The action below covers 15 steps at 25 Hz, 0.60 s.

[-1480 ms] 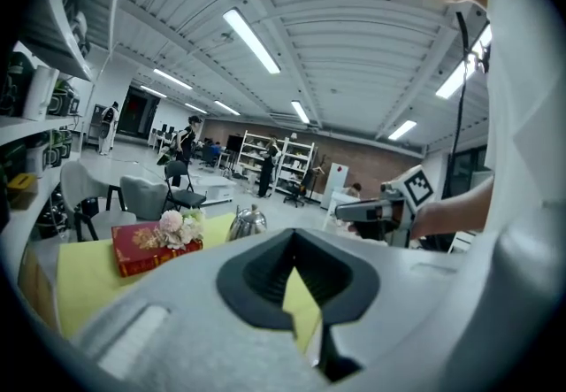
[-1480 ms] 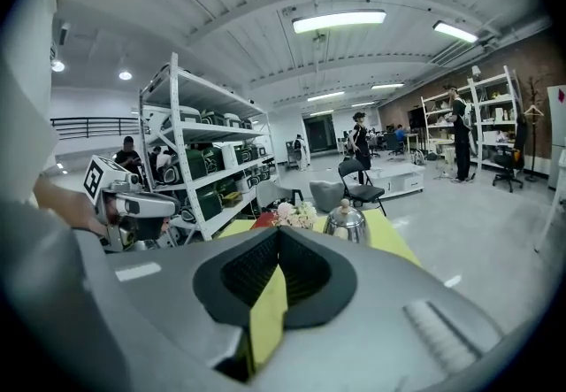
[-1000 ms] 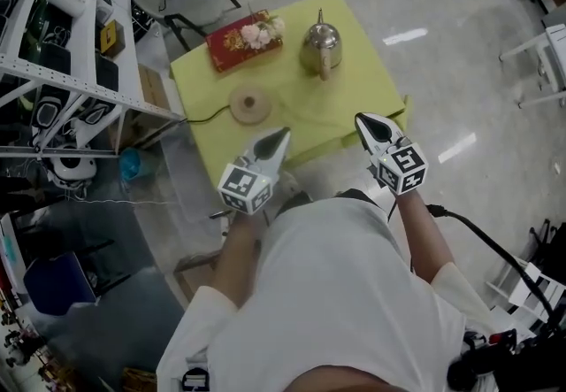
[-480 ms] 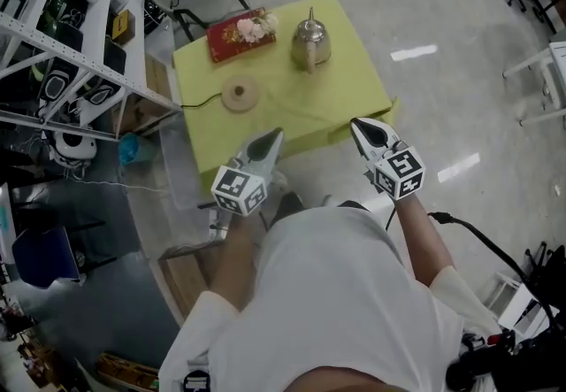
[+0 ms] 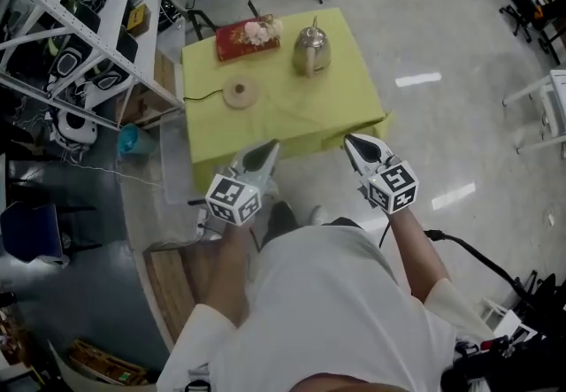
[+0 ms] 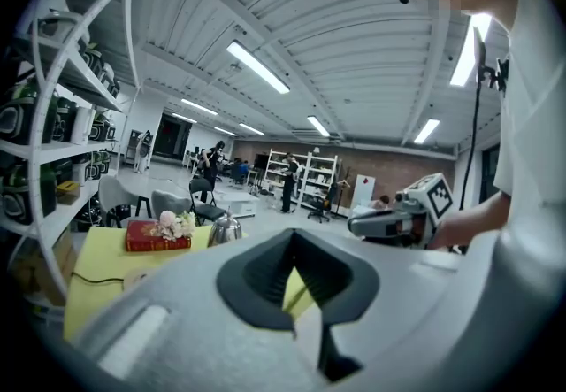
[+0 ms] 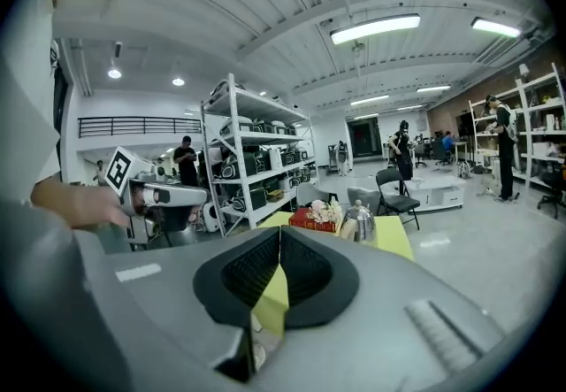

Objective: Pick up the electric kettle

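One yellow bench (image 5: 340, 103) is carrying three things: one electric kettle (image 5: 311, 51), one round base (image 5: 240, 92) and one red box (image 5: 240, 41) topped with flowers. Two tongs are showing, the left tongs (image 5: 268, 149) and the right tongs (image 5: 352, 142).

No legible text or numbers

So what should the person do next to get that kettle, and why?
Probably step closer and carry the right gripper over the table toward the kettle, opening it on the way. The kettle stands toward the table's far side, while this gripper is only about at the near edge, and shut.
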Available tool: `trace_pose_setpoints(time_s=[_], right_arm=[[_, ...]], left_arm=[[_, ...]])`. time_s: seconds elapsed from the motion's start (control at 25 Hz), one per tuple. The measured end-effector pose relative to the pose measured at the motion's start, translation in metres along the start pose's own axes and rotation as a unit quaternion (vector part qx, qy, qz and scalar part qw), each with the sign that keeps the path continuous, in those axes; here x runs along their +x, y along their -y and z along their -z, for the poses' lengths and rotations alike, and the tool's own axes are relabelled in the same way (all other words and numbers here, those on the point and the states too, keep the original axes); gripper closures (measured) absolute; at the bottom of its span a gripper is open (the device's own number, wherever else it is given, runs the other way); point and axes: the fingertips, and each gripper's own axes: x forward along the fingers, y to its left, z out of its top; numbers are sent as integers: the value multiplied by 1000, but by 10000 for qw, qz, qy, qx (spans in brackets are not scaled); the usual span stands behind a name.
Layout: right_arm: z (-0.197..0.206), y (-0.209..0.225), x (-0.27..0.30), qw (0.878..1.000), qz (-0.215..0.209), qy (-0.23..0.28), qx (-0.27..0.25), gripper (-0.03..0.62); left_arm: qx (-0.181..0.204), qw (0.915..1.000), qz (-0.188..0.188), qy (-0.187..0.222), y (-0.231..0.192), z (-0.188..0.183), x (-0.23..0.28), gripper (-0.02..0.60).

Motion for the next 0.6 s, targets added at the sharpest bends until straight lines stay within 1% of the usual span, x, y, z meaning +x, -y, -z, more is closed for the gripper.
trace_pose_setpoints(time_s=[0.12, 0.24, 0.4, 0.6], right_arm=[[0, -14, -9, 9999, -94, 58, 15, 594], [-2, -16, -13, 9998, -167, 119, 59, 597], [-3, -26, -12, 9996, -175, 193, 111, 597], [-1, -41, -6, 9998, -93, 163, 81, 597]], left_arm=[[48, 10000, 16, 1, 15, 1, -16, 580], [68, 10000, 31, -15, 24, 0, -22, 580], [106, 9999, 75, -43, 25, 1, -33, 580], [120, 9998, 163, -48, 22, 4, -51, 580]])
